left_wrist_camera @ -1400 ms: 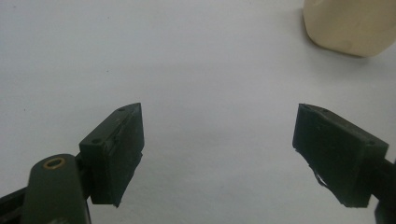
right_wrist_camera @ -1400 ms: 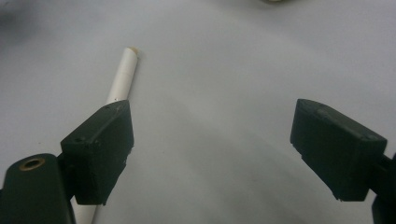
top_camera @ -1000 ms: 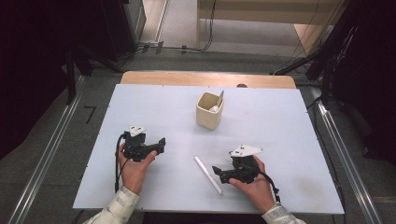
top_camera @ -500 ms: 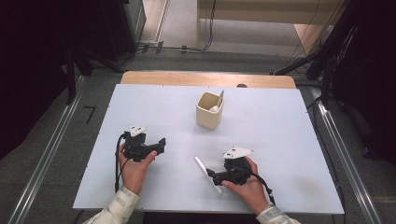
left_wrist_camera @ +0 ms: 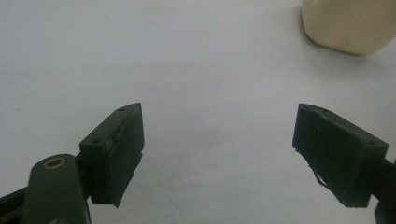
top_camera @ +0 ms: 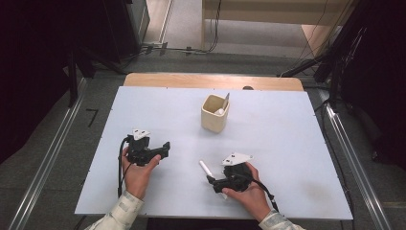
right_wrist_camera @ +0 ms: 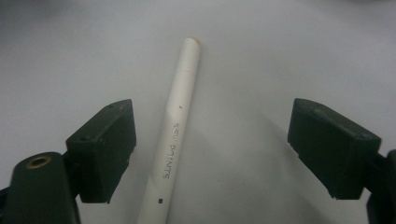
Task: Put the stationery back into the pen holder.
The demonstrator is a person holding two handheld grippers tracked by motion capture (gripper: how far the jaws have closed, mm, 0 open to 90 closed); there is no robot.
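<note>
Low in the frame, the right gripper (right_wrist_camera: pixel 212 149) straddles the white pen (right_wrist_camera: pixel 175 135) lying on the table (top_camera: pixel 287 134), jaws spread, likely about to close; the left gripper (left_wrist_camera: pixel 219 154) idles released.

We see a pale surface (top_camera: pixel 297 143), a wooden strip (top_camera: pixel 210 80) along its far edge, grey floor (top_camera: pixel 57 143) around it, cables (top_camera: pixel 191 48) beyond, dark equipment (top_camera: pixel 48 48) at both sides

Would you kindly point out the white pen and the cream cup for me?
white pen (right_wrist_camera: pixel 176 128), right gripper view, middle of its barrel.
cream cup (top_camera: pixel 213 120), high view, its front wall.
</note>
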